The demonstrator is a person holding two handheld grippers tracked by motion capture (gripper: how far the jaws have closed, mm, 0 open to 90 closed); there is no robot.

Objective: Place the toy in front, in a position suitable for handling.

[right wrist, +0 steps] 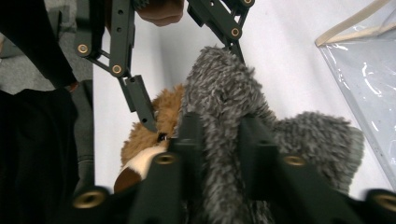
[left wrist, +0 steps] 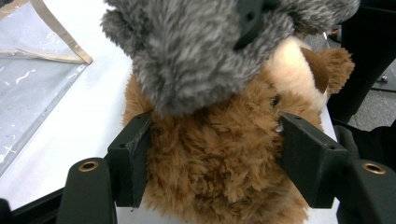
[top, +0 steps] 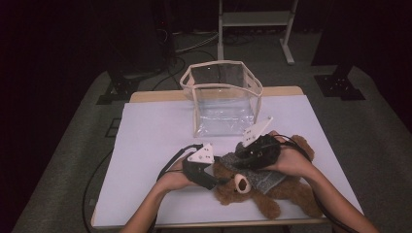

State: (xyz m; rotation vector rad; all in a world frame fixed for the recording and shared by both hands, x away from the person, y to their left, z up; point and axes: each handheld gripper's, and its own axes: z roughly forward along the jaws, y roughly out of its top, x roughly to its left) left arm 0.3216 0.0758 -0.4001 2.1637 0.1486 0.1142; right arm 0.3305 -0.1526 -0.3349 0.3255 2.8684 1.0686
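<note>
A brown teddy bear (top: 291, 191) lies on the white table (top: 155, 126) near its front edge, with a grey fuzzy cloth (top: 257, 177) draped over its head and chest. My left gripper (top: 221, 180) comes in from the left. In the left gripper view its jaws (left wrist: 212, 140) press into the fur on both sides of the bear's head (left wrist: 210, 168), under the grey cloth (left wrist: 187, 51). My right gripper (top: 238, 154) reaches in above the bear. Its jaws (right wrist: 222, 140) squeeze a fold of the grey cloth (right wrist: 219, 93), beside the bear's face (right wrist: 159, 116).
A clear plastic bag with a beige rim (top: 223, 97) stands open at the middle back of the table. Its wall shows at the edge of both gripper views (left wrist: 28, 84) (right wrist: 364, 60). A white metal stand (top: 255, 19) is on the floor beyond.
</note>
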